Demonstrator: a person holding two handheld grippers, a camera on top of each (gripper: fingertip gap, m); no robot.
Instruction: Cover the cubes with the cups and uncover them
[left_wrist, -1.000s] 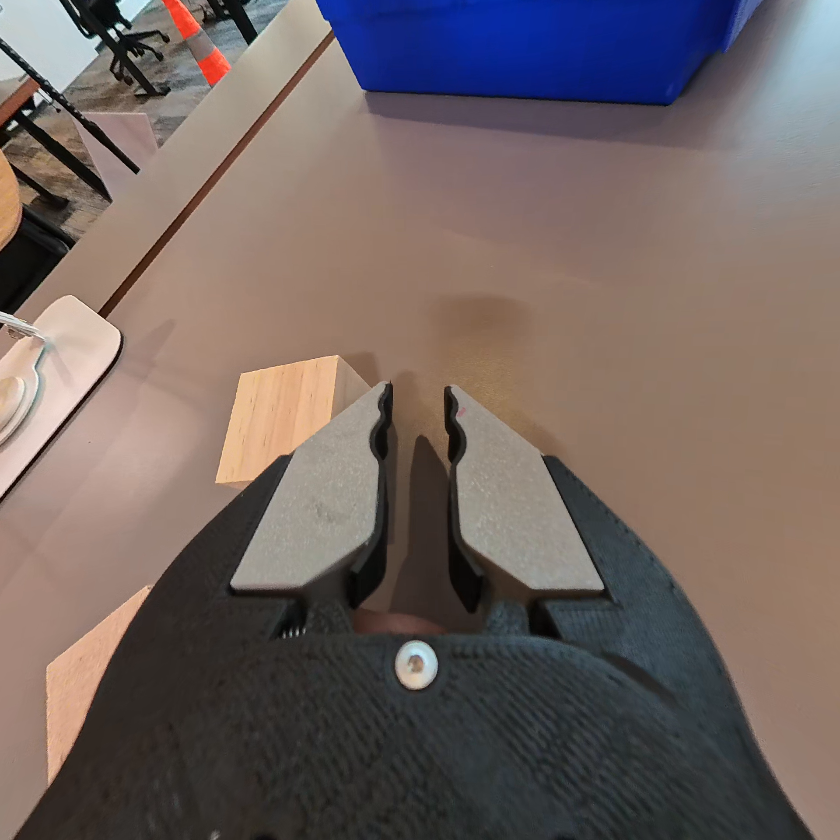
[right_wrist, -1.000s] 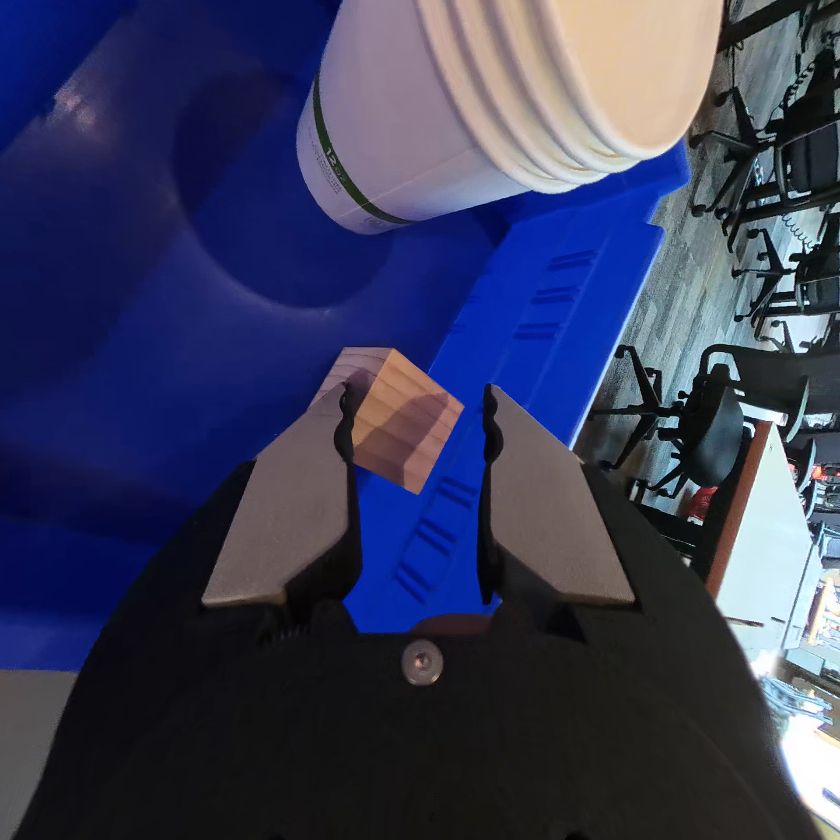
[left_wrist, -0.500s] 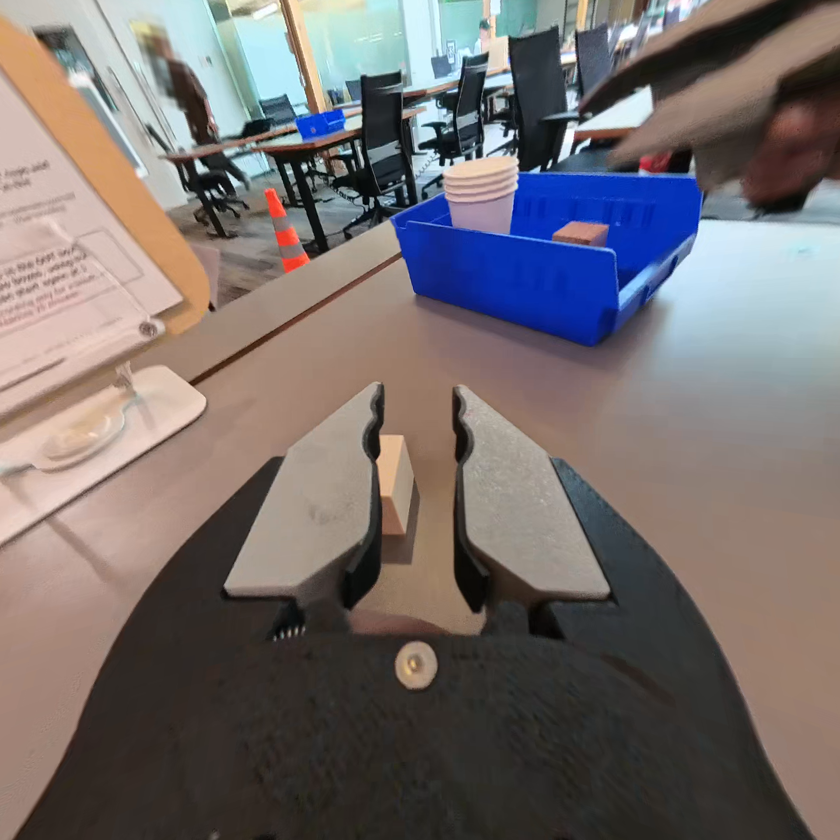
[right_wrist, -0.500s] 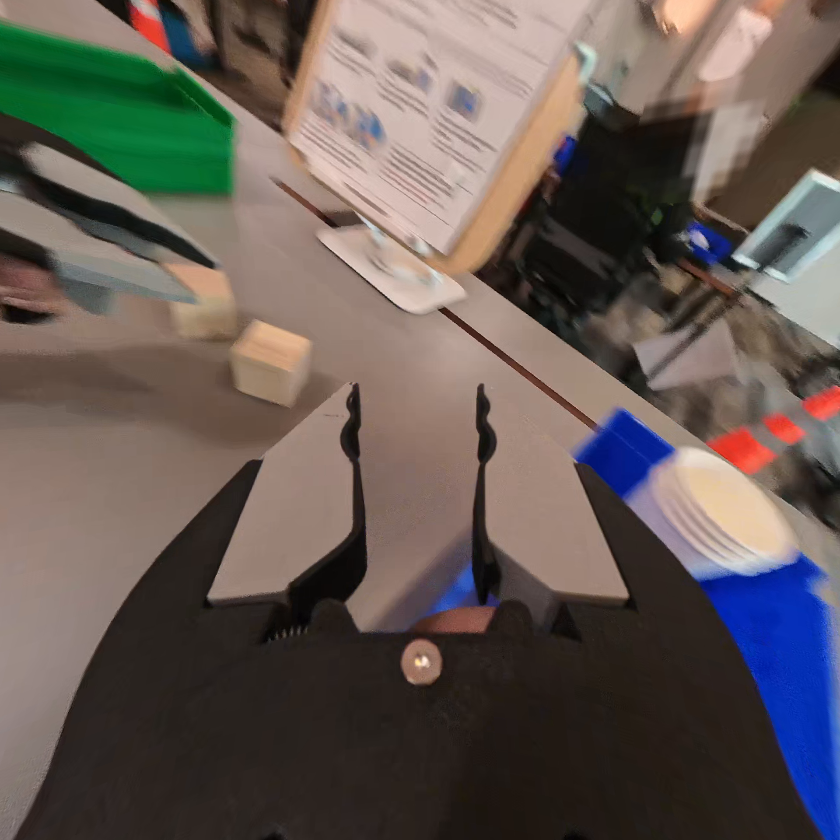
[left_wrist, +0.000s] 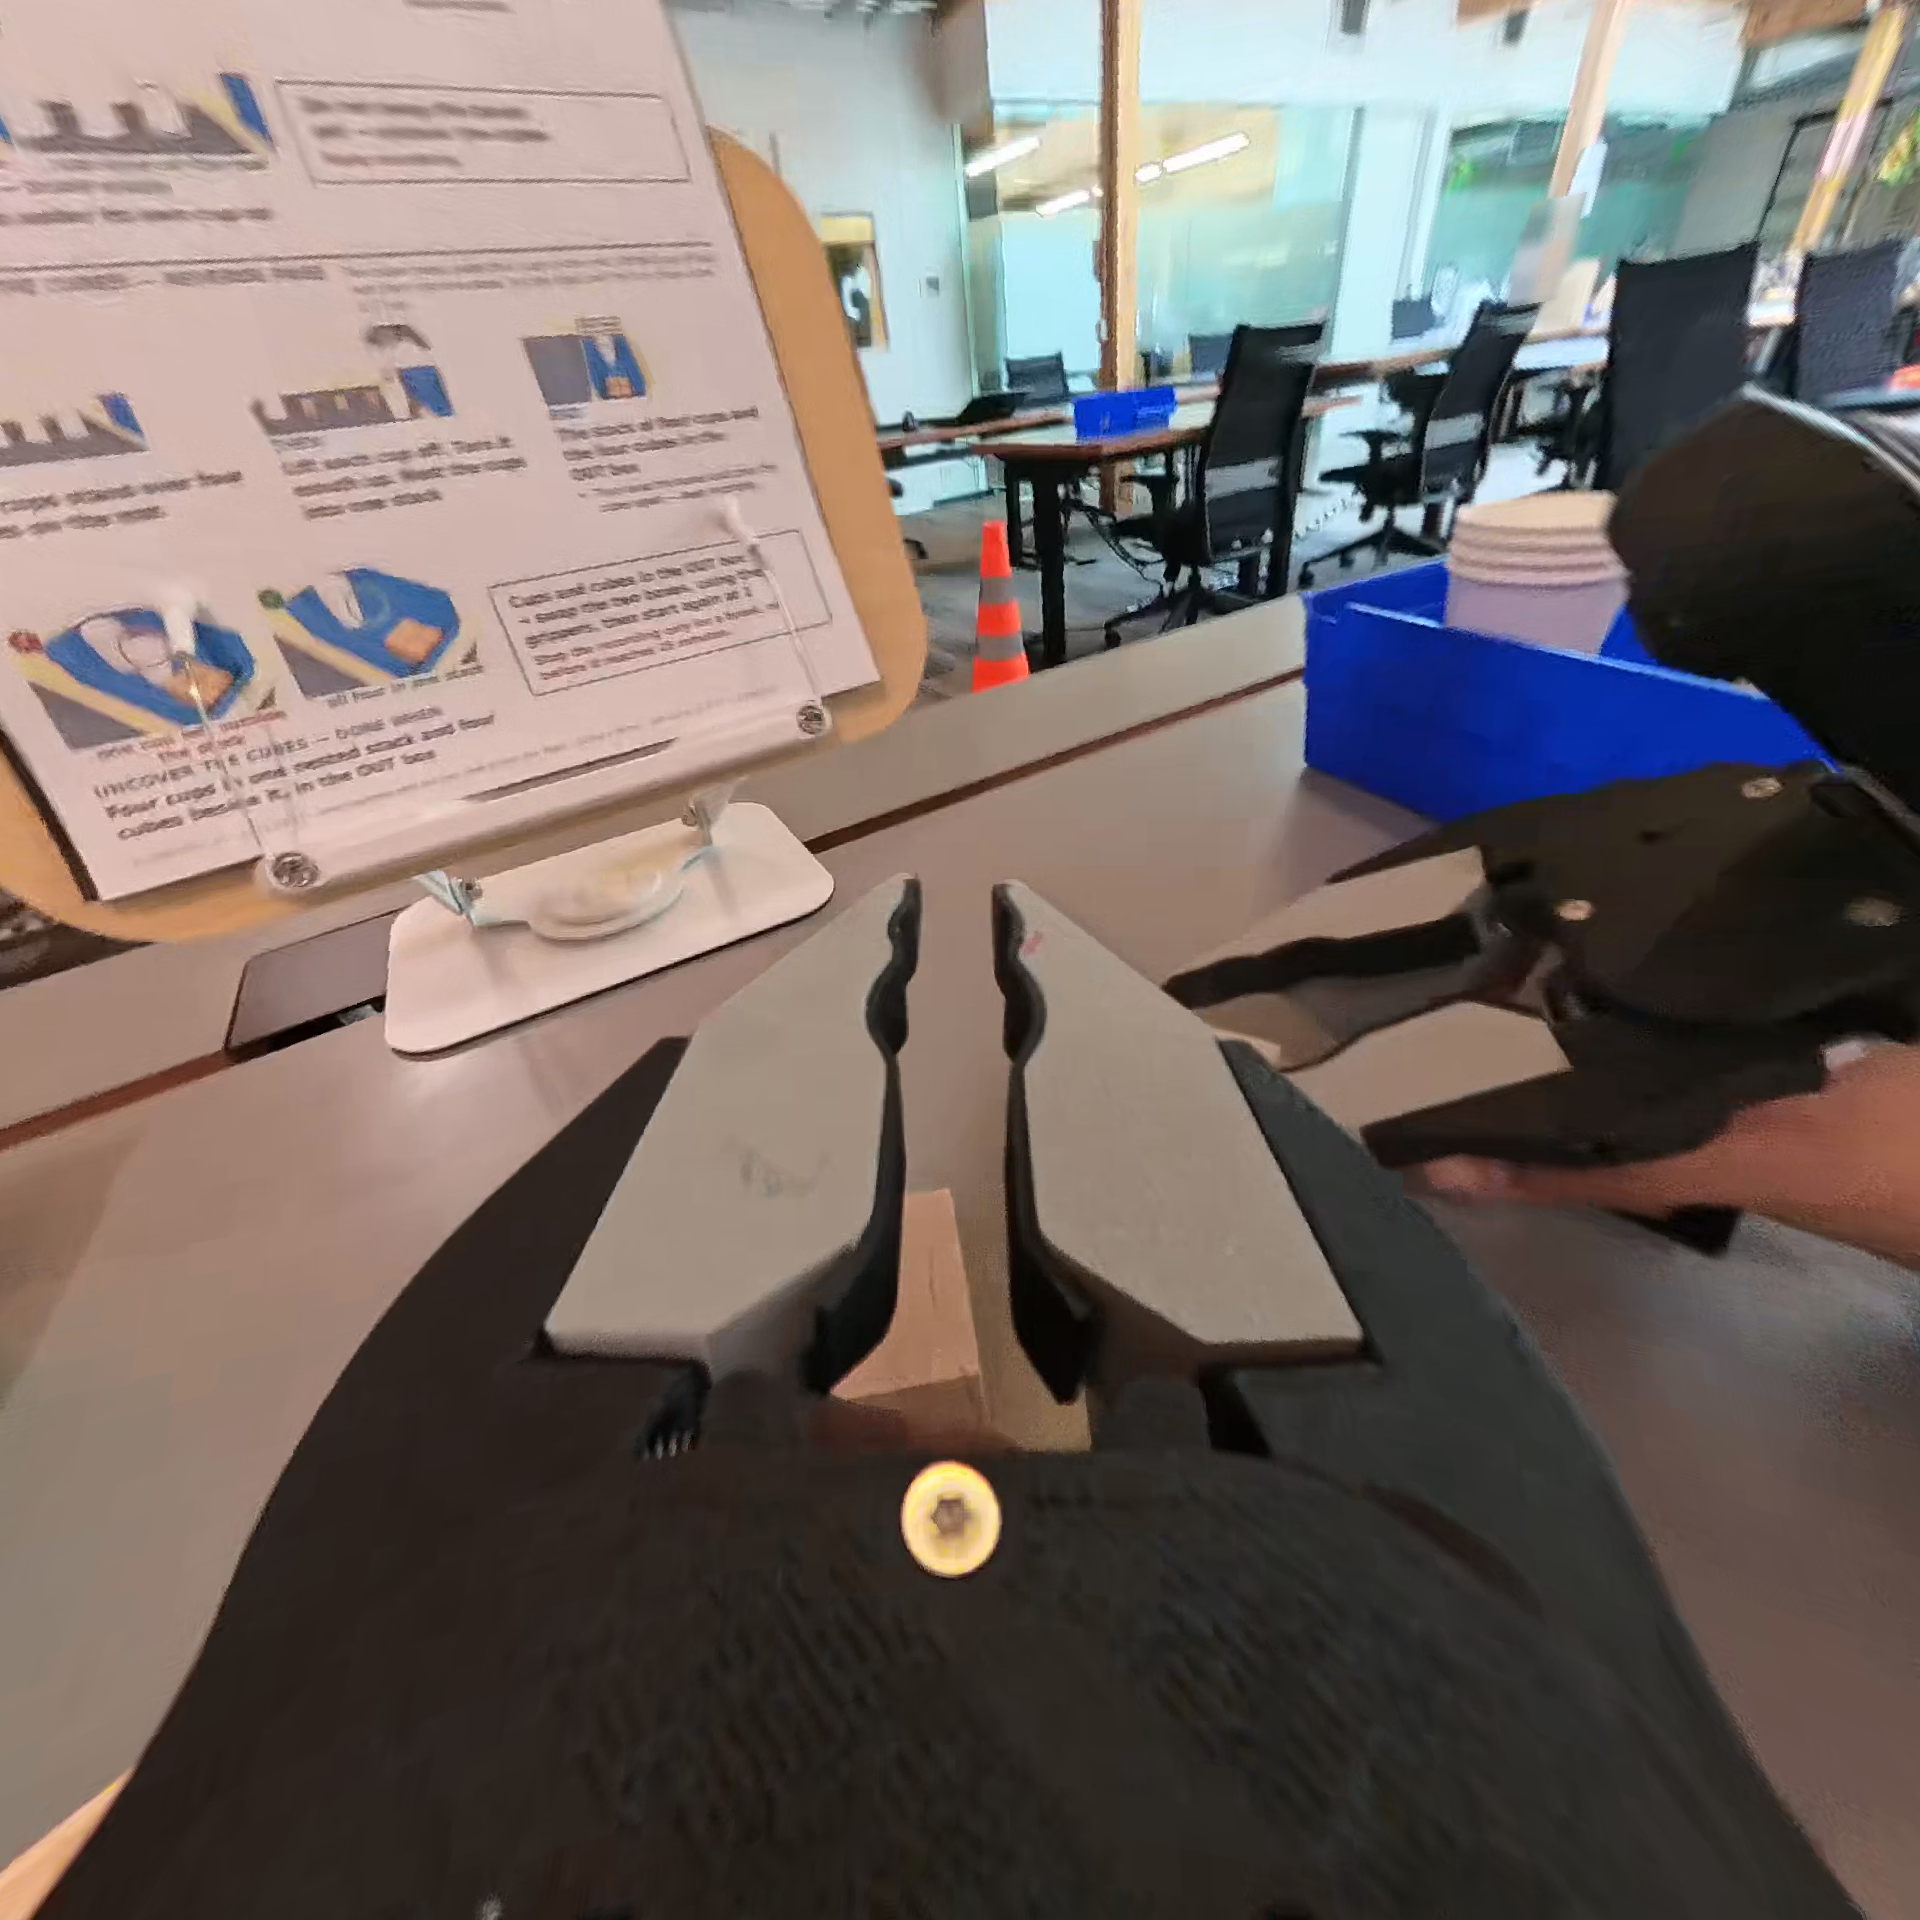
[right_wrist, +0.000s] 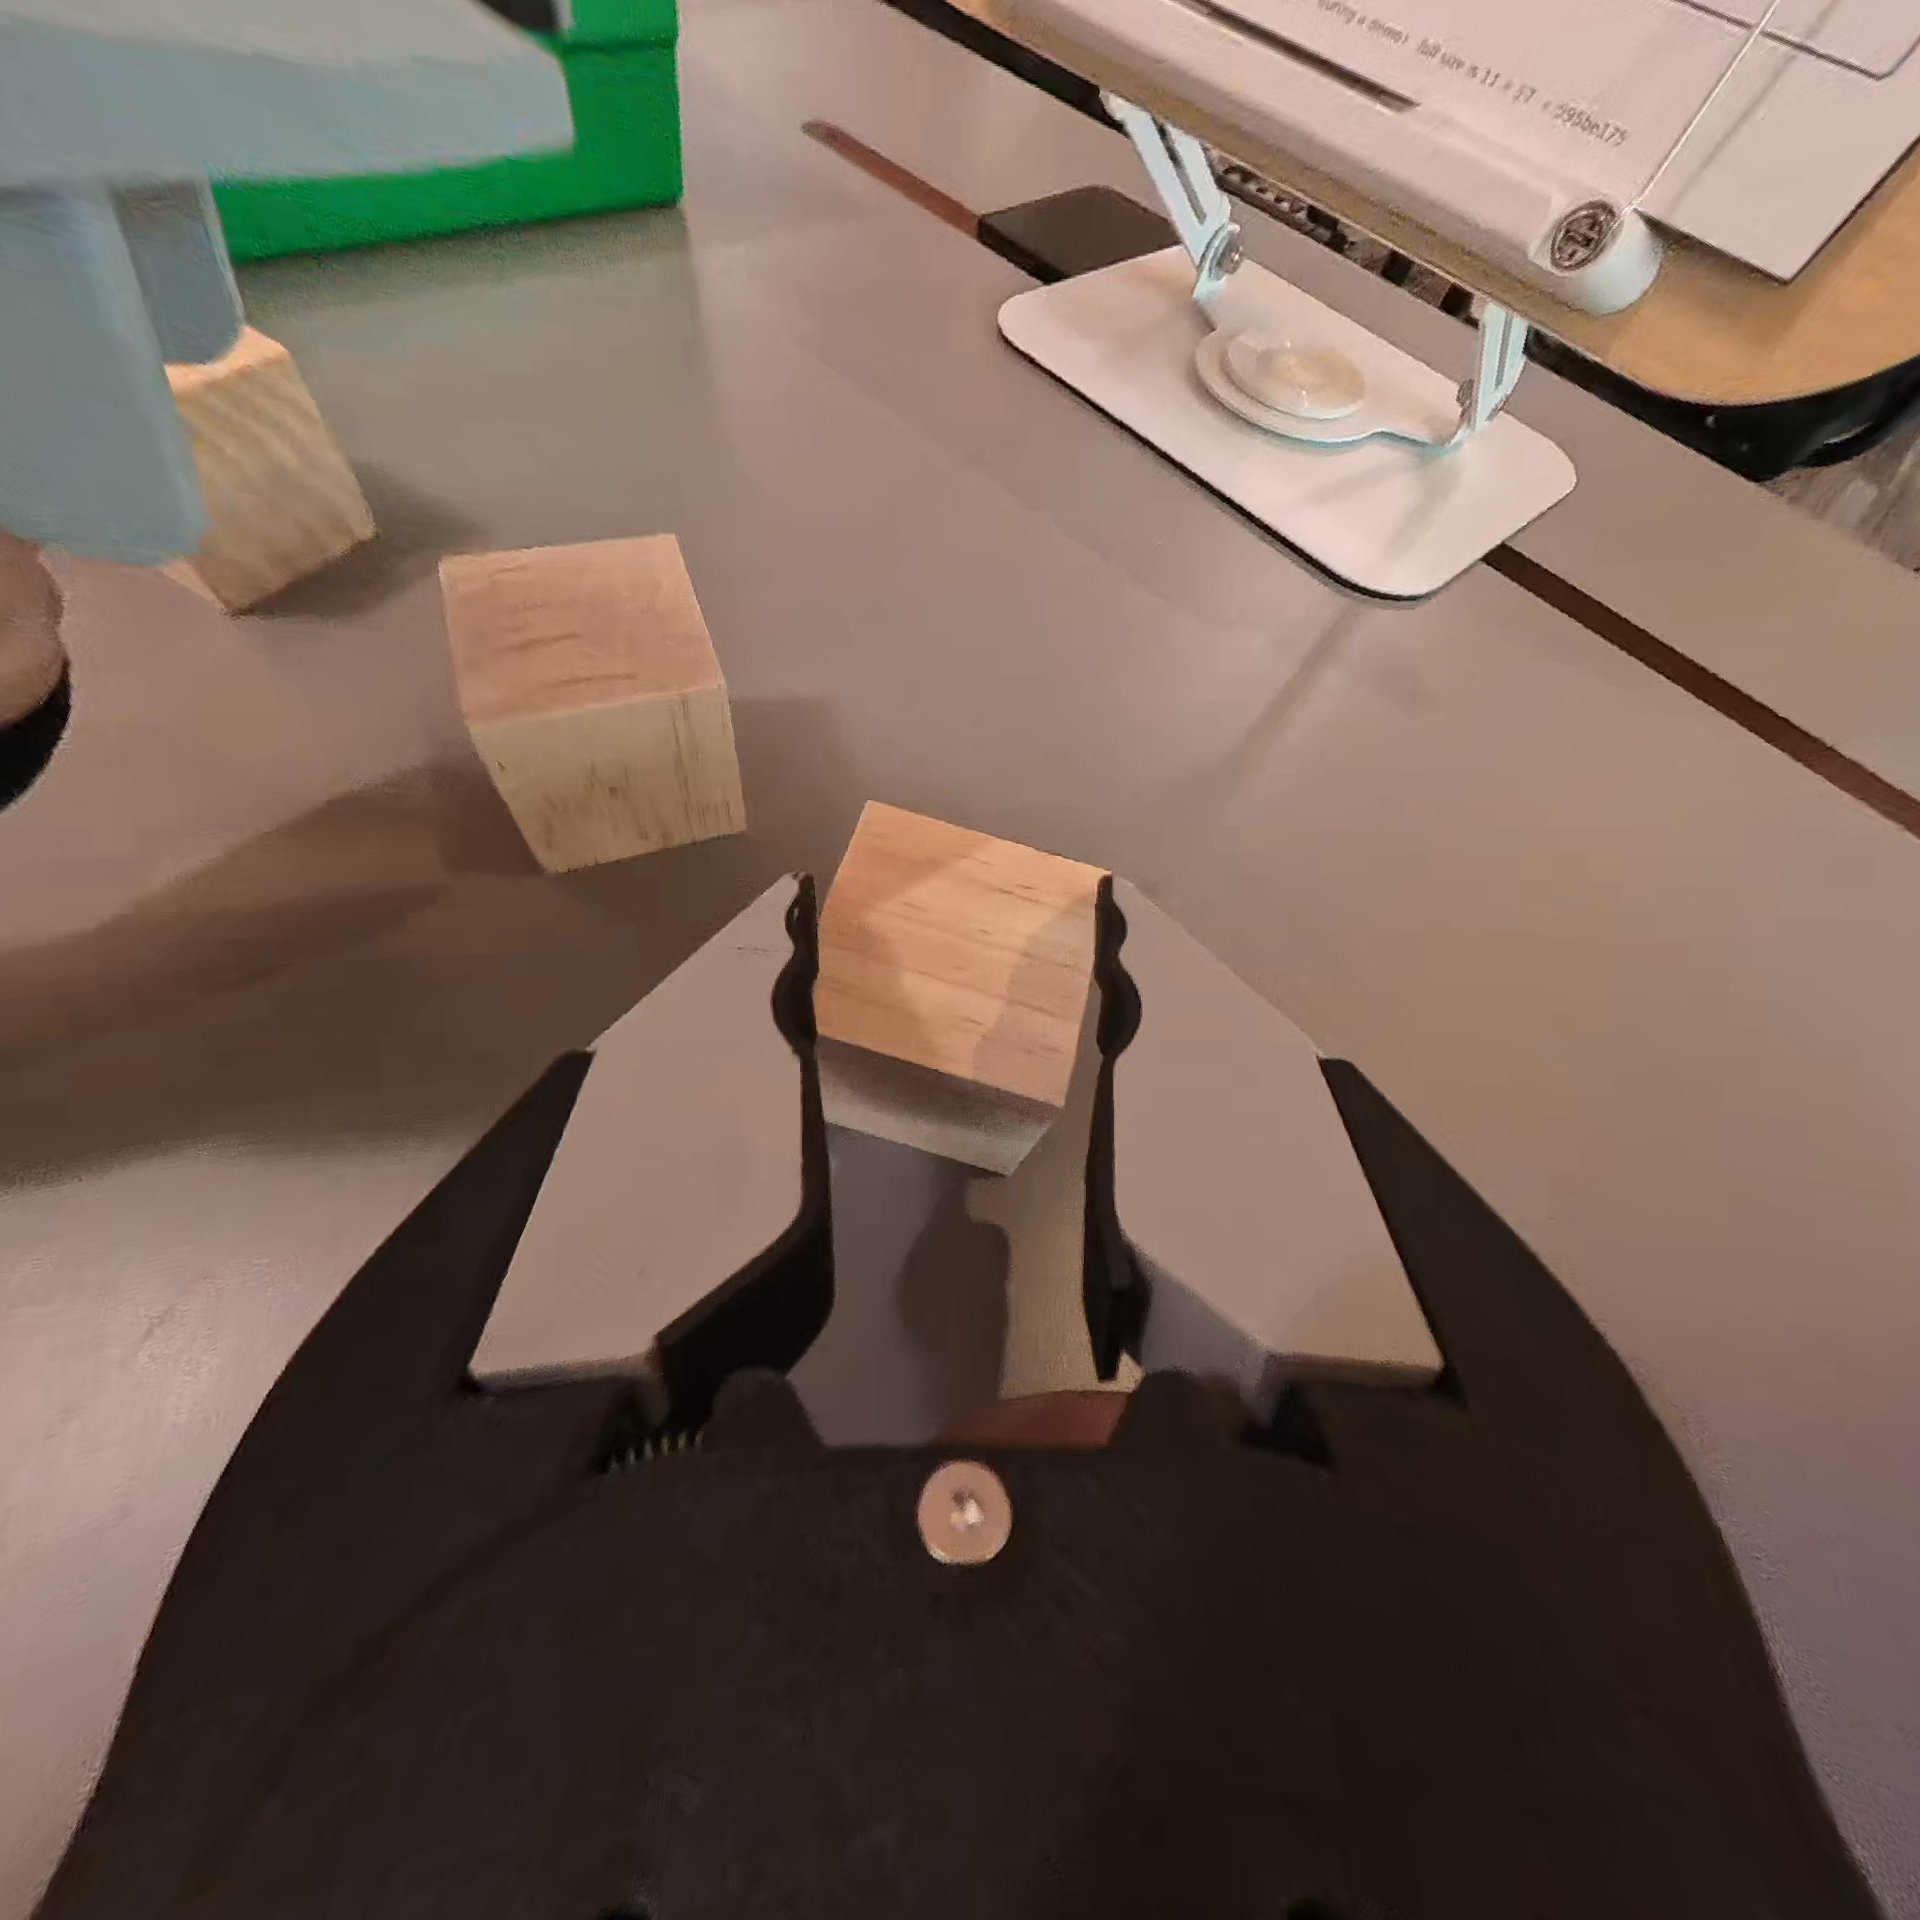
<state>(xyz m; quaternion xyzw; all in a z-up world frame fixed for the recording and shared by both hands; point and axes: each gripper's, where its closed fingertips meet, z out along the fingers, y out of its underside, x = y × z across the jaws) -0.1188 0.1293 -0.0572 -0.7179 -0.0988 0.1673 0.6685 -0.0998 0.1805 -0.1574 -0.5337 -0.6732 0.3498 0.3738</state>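
Half a second ago the right gripper (right_wrist: 951, 940) swept blurred above the bare counter (right_wrist: 1351, 831) with nothing between its fingers; now it is steady and a wooden cube (right_wrist: 951, 987) sits between the fingertips, both pads against its sides, lifted and tilted over the counter. The left gripper (left_wrist: 956, 935) has swung toward the sign stand (left_wrist: 416, 416) at the counter's far edge, and its fingers now stand closer together, nothing between the tips; a cube (left_wrist: 930, 1320) shows low between the finger roots, whether on the counter I cannot tell. The blue bin (left_wrist: 1507, 717) stands toward the far right of the counter with the stack of white cups (left_wrist: 1532, 582) in it. A green bin (right_wrist: 447, 156) sits at the far left. Two more cubes lie on the counter left of the right gripper, one nearer (right_wrist: 592, 696) and one farther (right_wrist: 265, 478), partly behind the left gripper.
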